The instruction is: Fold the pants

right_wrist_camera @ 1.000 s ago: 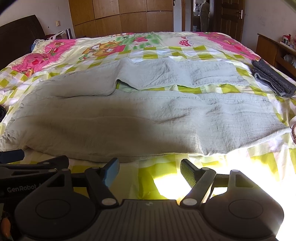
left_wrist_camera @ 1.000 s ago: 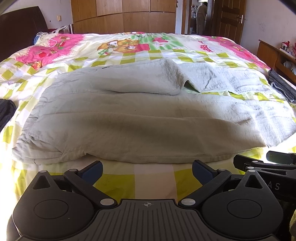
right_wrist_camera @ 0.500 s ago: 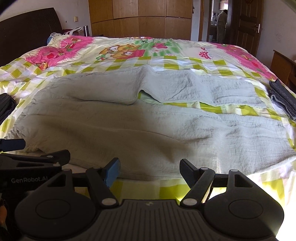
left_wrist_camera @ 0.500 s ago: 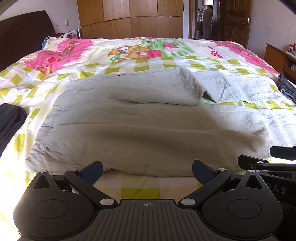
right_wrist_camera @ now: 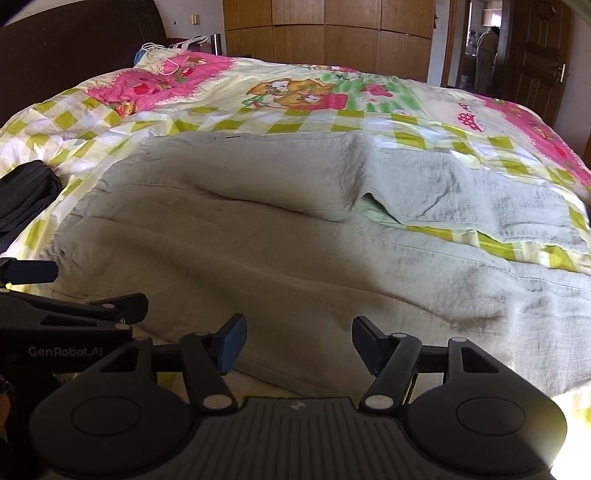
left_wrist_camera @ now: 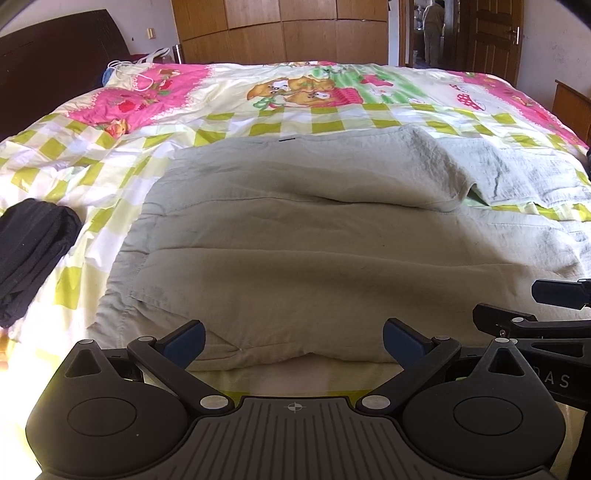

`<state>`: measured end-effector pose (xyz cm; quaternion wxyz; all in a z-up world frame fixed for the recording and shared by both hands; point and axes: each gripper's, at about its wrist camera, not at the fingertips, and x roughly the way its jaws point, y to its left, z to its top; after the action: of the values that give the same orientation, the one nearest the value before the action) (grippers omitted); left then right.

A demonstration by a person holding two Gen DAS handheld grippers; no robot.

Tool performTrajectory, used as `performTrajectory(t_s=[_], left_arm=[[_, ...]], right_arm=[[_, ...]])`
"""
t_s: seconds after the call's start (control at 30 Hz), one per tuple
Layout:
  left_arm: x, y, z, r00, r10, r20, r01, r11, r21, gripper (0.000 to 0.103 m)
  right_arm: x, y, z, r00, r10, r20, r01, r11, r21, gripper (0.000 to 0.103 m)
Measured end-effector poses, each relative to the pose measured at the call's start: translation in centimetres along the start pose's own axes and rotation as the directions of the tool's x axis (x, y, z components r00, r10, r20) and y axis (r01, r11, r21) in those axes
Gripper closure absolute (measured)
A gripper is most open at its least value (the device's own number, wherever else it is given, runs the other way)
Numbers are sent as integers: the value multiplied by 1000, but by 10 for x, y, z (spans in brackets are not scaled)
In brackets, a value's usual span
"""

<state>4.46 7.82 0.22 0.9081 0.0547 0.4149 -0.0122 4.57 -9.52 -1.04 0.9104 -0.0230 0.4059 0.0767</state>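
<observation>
Before both spread grippers, pants

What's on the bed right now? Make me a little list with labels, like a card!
main thing: grey pants, spread flat across the bed
pant legs: lying apart, one nearer and one farther, not folded yet
bed cover: bright quilt with green checks and cartoon animals
other clothes: black garment at the left edge of the bed
left gripper: open, at the near edge of the pants, holding nothing
right gripper: open, at the near edge too, holding nothing
background: wooden wardrobe and a person in the doorway
</observation>
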Motion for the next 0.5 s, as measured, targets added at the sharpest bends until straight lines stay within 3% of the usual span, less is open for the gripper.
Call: performTrajectory(t_s=[0.2, 0.27, 0.4, 0.5], left_arm=[[8, 29, 9, 1000, -2, -21, 3, 999, 48, 1], [15, 45, 12, 999, 31, -31, -29, 998, 55, 1], [32, 74, 11, 993, 83, -82, -78, 995, 64, 1], [46, 90, -1, 984, 104, -148, -92, 992, 82, 2]], right_arm=[[16, 25, 6, 996, 82, -24, -84, 994, -67, 27], [25, 40, 9, 992, 119, -35, -122, 987, -102, 27], [50, 65, 15, 975, 202, -91, -212, 970, -122, 28], [64, 85, 17, 971, 213, -113, -229, 959, -166, 28]])
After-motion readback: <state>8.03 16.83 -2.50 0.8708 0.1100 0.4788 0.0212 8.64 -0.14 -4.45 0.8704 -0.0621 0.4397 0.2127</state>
